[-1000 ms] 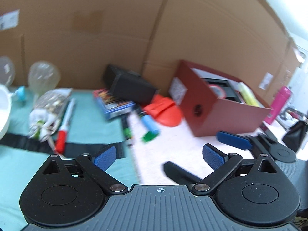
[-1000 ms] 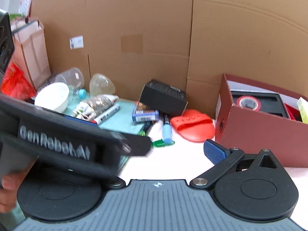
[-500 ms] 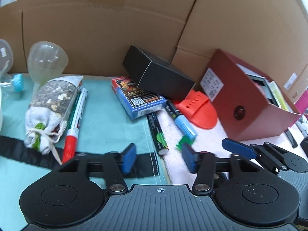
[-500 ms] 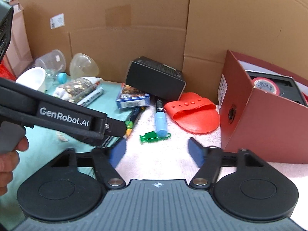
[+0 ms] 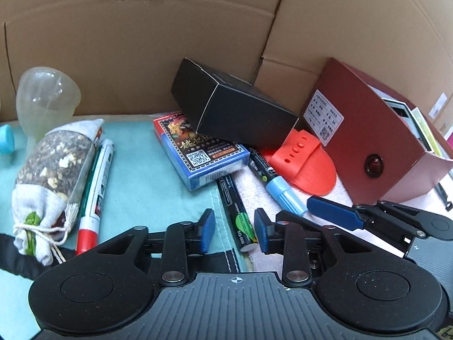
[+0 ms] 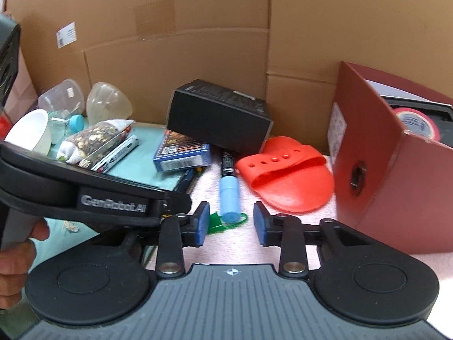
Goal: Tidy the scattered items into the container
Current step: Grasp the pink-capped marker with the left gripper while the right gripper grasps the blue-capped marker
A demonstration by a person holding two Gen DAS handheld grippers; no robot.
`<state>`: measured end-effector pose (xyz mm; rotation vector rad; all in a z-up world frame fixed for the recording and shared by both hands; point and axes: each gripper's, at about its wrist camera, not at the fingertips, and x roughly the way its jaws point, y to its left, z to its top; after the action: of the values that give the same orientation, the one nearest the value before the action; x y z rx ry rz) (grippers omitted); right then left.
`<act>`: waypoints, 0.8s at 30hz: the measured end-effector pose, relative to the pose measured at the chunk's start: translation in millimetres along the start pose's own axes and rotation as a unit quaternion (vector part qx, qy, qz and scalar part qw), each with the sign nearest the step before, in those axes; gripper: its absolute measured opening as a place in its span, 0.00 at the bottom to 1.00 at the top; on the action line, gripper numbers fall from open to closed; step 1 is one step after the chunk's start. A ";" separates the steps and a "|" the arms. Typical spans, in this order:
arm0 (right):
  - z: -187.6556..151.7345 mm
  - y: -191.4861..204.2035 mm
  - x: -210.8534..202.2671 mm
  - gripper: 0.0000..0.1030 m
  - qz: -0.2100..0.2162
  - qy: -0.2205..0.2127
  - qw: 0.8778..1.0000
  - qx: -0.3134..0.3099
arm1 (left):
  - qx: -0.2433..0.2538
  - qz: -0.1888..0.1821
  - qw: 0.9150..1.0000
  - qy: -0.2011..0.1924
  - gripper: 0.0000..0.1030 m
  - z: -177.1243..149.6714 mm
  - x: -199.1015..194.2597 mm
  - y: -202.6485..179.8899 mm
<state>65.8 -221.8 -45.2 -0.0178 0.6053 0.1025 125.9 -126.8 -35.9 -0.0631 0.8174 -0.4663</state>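
A dark red box [image 5: 376, 141] stands at the right with items inside; it also shows in the right wrist view [image 6: 396, 170]. My left gripper [image 5: 234, 233] is open, its jaws on either side of the near end of a black and green pen [image 5: 236, 212]. My right gripper [image 6: 230, 223] is open and empty, just before a blue-capped marker [image 6: 229, 189] and a green tag [image 6: 218, 222]. Scattered near: a blue card pack [image 5: 198, 153], a black box [image 5: 232, 107], an orange glove [image 6: 288, 175], a red-tipped marker [image 5: 96, 189] and a mesh sachet [image 5: 53, 175].
Cardboard walls [image 5: 170, 42] close the back. A white bowl [image 6: 31, 130], clear plastic cups [image 6: 107, 104] and a blue cap [image 6: 76, 123] stand at the far left. A teal cloth [image 5: 141, 187] covers the left; a pink towel [image 6: 240, 243] covers the right.
Both grippers have narrowed from wide open to partly open. The left gripper has moved forward and down over the black and green pen. The right gripper has neared the blue-capped marker.
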 end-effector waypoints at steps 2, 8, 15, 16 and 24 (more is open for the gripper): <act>0.8 1.0 1.7 0.33 0.008 0.002 1.000 -0.001 | -0.001 0.000 1.000 0.002 0.21 1.2 -0.1 1.7; 2.6 -0.9 4.2 0.31 0.021 0.007 1.000 0.004 | 0.005 -0.008 1.000 -0.001 0.18 3.8 -2.0 -5.8; 7.3 -0.8 0.6 0.18 0.019 0.012 1.000 -0.008 | -0.016 -0.018 1.000 0.015 0.12 4.7 -0.4 -6.4; 7.5 -1.3 -2.8 0.18 0.019 0.015 1.000 -0.009 | -0.013 -0.017 1.000 0.015 0.12 2.7 -3.1 -9.9; -9.0 -12.4 -42.4 0.18 0.032 0.029 0.999 0.000 | -0.011 -0.044 0.999 0.023 0.12 -23.0 -30.4 -26.9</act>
<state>27.3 -238.4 -28.7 -0.0012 0.6638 0.1647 81.4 -135.2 -24.6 -0.1096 0.8686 -0.5427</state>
